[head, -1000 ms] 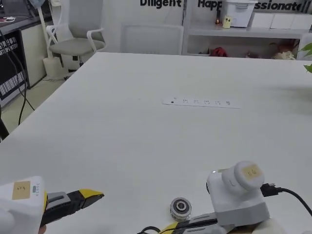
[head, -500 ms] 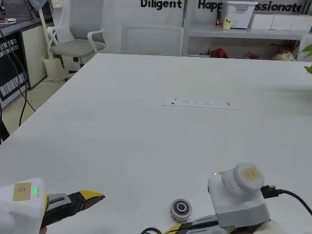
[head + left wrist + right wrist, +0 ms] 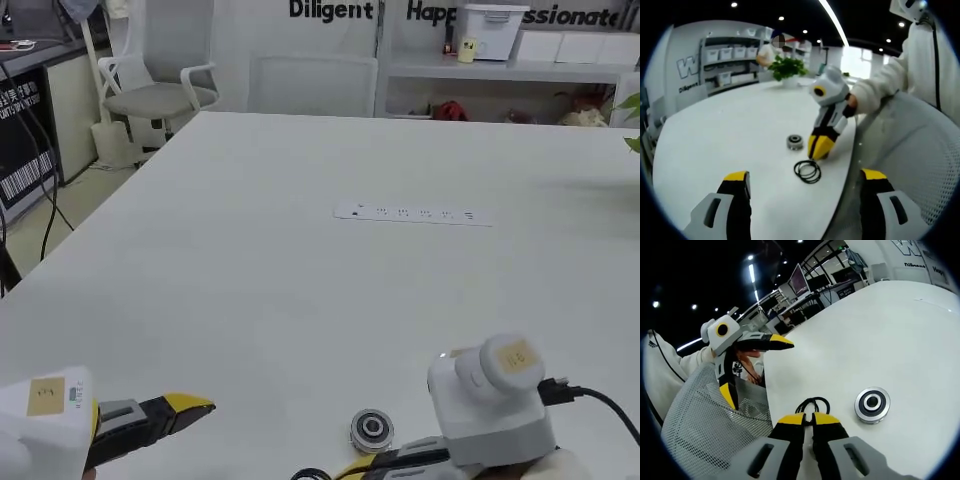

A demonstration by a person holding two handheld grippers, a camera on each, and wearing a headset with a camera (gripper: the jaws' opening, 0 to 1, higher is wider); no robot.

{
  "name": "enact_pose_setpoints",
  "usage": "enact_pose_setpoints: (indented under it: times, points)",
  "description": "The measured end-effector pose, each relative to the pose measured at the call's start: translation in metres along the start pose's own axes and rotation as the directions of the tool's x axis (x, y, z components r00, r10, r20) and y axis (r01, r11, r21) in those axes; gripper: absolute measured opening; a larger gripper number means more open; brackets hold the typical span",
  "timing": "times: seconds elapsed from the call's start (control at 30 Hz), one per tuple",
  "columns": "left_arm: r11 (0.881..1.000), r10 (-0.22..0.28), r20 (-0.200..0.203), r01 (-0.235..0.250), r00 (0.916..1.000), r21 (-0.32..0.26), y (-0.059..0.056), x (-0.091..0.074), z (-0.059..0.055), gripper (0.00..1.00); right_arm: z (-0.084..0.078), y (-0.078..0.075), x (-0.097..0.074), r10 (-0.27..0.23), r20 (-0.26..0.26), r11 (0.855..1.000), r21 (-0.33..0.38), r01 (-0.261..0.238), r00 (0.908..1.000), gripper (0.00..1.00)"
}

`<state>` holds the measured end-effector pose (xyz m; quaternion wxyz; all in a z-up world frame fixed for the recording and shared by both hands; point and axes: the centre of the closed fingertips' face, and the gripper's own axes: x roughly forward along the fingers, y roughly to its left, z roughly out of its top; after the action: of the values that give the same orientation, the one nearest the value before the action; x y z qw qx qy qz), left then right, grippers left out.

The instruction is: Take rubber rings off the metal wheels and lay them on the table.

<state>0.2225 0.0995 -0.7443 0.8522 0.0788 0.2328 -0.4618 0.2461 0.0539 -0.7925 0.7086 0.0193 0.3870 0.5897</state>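
The broad white table (image 3: 300, 260) carries everything. My left gripper (image 3: 804, 175) hangs off the near-left edge, its tongs spread wide and empty. My right gripper (image 3: 808, 419) rests low at the near right, tongs pressed almost together and, as far as I can tell, pinching nothing. The small round metal wheel (image 3: 872, 404) lies flat just left of it. The thin black rubber rings (image 3: 813, 404) lie loose right at its tips, close to the near edge. I judge that a careless drag there could sweep them off, or nudge the wheel rolling.
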Motion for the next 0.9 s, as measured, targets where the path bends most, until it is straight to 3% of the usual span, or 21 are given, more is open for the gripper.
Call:
enact_pose_setpoints:
  times: [0.47, 0.9]
  points:
    - [1.0, 0.014, 0.01, -0.014, 0.9999, 0.002, 0.005, -0.004, 0.001, 0.92, 0.014, -0.013, -0.015, -0.055, 0.031, 0.997, -0.045, 0.057, 0.998, 0.09]
    - [0.999, 0.035, 0.032, -0.036, 0.9989, 0.011, 0.009, -0.014, 0.004, 0.93, 0.044, -0.019, -0.046, -0.102, 0.11, 0.991, -0.079, 0.111, 0.9887, 0.18]
